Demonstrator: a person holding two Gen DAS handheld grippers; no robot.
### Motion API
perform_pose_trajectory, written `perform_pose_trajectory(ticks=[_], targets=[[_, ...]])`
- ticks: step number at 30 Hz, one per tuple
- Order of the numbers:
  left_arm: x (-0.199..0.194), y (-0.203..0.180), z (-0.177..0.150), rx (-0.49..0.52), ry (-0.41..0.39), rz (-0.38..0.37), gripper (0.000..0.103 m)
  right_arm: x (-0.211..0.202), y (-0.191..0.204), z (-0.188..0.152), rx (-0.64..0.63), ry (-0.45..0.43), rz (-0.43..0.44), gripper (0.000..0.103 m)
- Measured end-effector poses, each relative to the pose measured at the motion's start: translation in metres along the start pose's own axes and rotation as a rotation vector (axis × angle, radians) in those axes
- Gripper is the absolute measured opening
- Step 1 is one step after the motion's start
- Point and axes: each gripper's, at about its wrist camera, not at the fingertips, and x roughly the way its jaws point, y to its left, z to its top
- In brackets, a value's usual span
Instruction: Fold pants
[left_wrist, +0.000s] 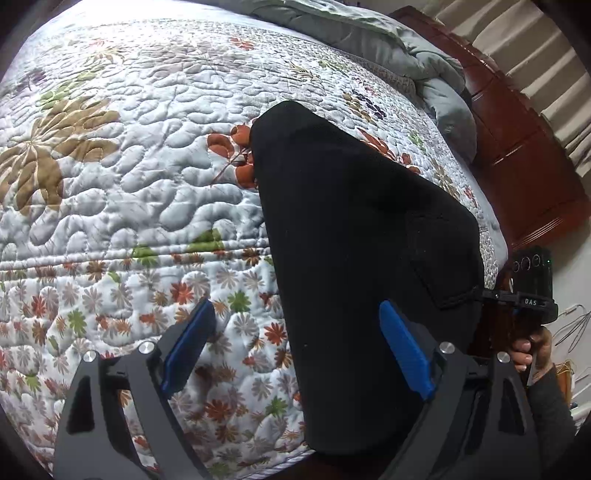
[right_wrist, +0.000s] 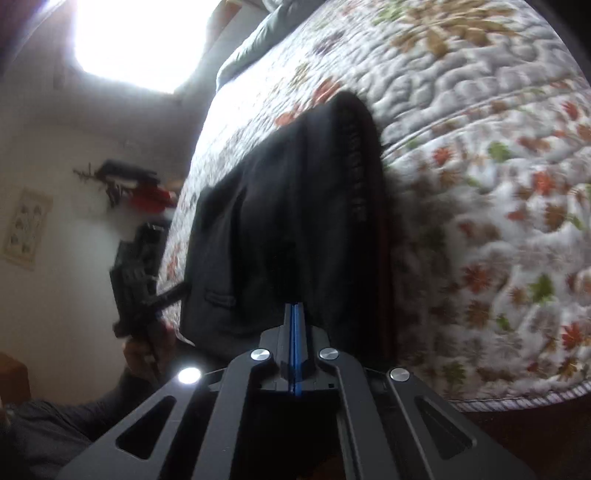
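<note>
Black pants (left_wrist: 351, 258) lie on a floral quilted bed (left_wrist: 110, 166) and hang over its near edge. My left gripper (left_wrist: 295, 314) is open, with one blue pad on the quilt side and the other over the pants' left part; nothing is between the pads. My right gripper (right_wrist: 294, 306) is shut, its blue pads pressed together on the near edge of the pants (right_wrist: 288, 206). In the left wrist view the right gripper (left_wrist: 517, 295) shows at the pants' right edge, held by a hand. In the right wrist view the left gripper (right_wrist: 140, 273) shows blurred at the left.
A grey blanket (left_wrist: 406, 48) is bunched at the head of the bed against a red-brown wooden headboard (left_wrist: 524, 155). A bright window (right_wrist: 136, 37) and a wall with hanging items (right_wrist: 125, 184) lie beyond the bed. Wire hangers (left_wrist: 572, 325) lie at the right.
</note>
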Motion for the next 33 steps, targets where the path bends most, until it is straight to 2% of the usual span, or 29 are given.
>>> perform_pose_trajectory(ticks=[3,5,7,8,9,14,19,25,31,33], targets=[[-0.006,0.003,0.002,-0.007,-0.009,-0.036,0.09,-0.012,-0.004,0.001,0.022,-0.011,0.008,0.0],[-0.014,0.008,0.005,-0.015,-0.024,-0.066,0.09,-0.027,-0.005,0.003,0.035,-0.037,0.006,0.006],[-0.019,0.014,0.009,-0.023,-0.026,-0.086,0.09,-0.037,-0.006,0.009,0.057,-0.065,-0.005,0.034],[-0.021,0.017,0.011,-0.03,-0.025,-0.098,0.09,-0.042,-0.006,0.013,0.069,-0.08,-0.037,0.075],[-0.024,0.022,0.012,-0.046,-0.022,-0.121,0.09,-0.044,-0.007,0.021,0.075,-0.086,-0.045,0.092],[-0.015,0.046,0.021,-0.177,0.051,-0.265,0.092,-0.024,-0.011,0.048,0.104,-0.008,0.003,0.092],[0.004,0.054,0.024,-0.258,0.109,-0.343,0.092,0.02,-0.012,0.059,0.115,0.099,-0.004,0.093],[0.021,0.047,0.021,-0.238,0.151,-0.337,0.093,0.039,-0.005,0.066,0.1,0.134,0.002,0.097],[0.032,0.029,0.021,-0.205,0.187,-0.365,0.094,0.055,0.006,0.065,0.074,0.171,0.016,0.098],[0.038,0.023,0.02,-0.179,0.197,-0.343,0.094,0.065,0.013,0.064,0.044,0.181,-0.022,0.099]])
